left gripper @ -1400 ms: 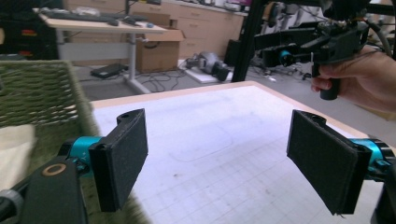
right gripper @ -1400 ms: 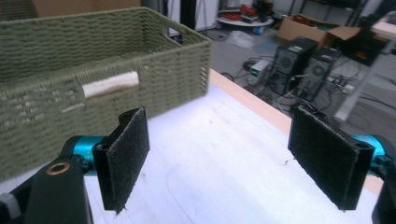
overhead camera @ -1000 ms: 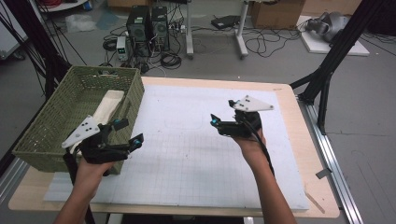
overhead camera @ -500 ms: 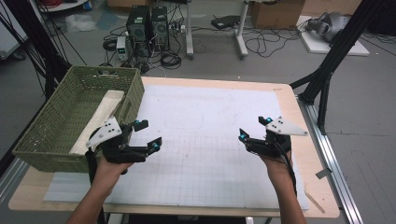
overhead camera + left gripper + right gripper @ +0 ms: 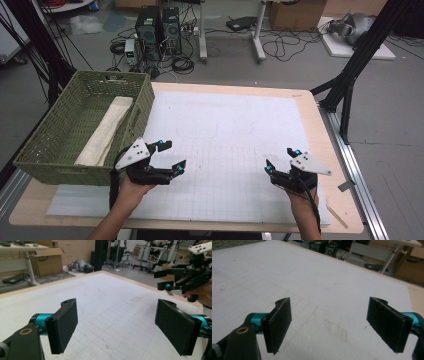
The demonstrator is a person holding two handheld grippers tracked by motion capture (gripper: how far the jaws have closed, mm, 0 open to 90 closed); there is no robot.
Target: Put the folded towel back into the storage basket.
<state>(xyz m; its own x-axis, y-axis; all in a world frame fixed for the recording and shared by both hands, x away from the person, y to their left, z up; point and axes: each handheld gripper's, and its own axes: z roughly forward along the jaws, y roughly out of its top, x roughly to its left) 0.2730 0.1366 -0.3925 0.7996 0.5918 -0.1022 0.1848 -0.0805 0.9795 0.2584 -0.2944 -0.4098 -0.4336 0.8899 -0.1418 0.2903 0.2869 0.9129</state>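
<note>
Both grippers hover over the white grid mat (image 5: 230, 125) near the table's front edge, and neither holds anything. My left gripper (image 5: 173, 156) is open, just right of the green wicker basket (image 5: 144, 100), jaws pointing right. My right gripper (image 5: 281, 160) is open too, at the mat's near right, jaws pointing left. In the left gripper view the left gripper (image 5: 117, 327) has its black pads wide apart over bare mat, and the right gripper (image 5: 160, 280) faces it in a hand. The right gripper (image 5: 329, 325) likewise stands spread over bare mat (image 5: 319, 285).
A folded cream cloth (image 5: 106, 131) lies lengthwise inside the basket at the table's left. The wooden table edge (image 5: 312, 130) frames the mat. Beyond the far edge are computer towers (image 5: 159, 27), cables and a black frame leg (image 5: 350, 75) at the right.
The right gripper has drawn back from the mat's middle toward the near right edge. The left gripper has shifted right, away from the basket's front. Both stayed open.
</note>
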